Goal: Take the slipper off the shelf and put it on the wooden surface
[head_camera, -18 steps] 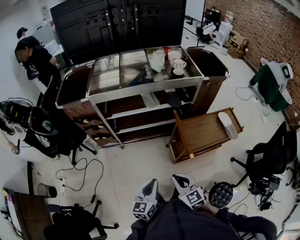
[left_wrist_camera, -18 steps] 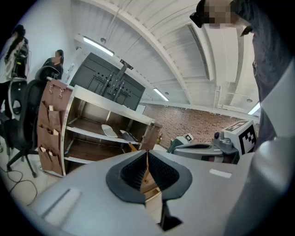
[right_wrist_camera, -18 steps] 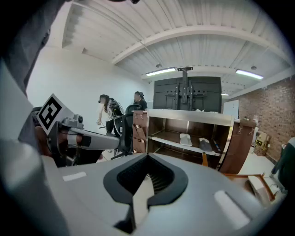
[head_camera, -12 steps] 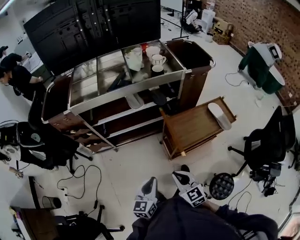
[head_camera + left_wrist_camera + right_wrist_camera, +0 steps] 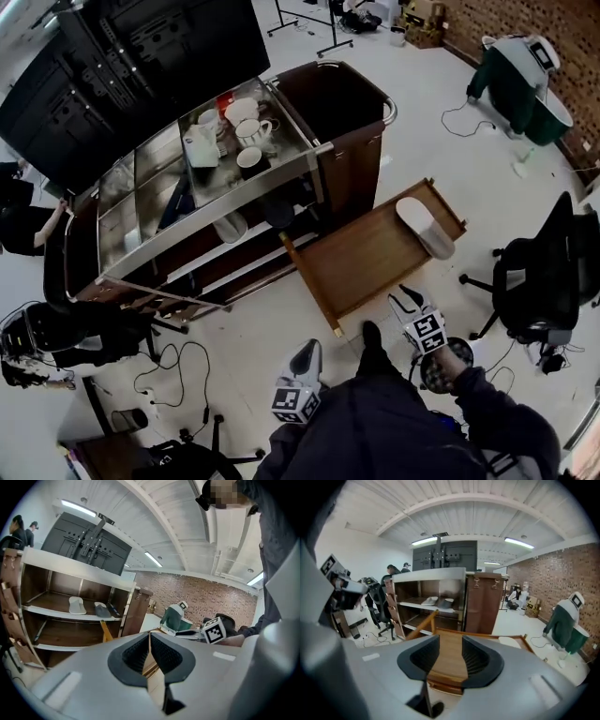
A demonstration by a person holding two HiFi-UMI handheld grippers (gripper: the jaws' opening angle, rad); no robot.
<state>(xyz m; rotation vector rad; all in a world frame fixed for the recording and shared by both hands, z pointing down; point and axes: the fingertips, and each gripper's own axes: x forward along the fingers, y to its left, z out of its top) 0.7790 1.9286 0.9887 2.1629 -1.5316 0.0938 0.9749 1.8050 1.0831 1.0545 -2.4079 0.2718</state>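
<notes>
One white slipper lies on the wooden surface; another slipper sits on the shelf. Both grippers hang empty, seemingly between carries: left gripper pinched together, right gripper spread apart.

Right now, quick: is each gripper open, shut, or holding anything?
Left gripper: shut, nothing held.
Right gripper: open, nothing between its jaws.
</notes>
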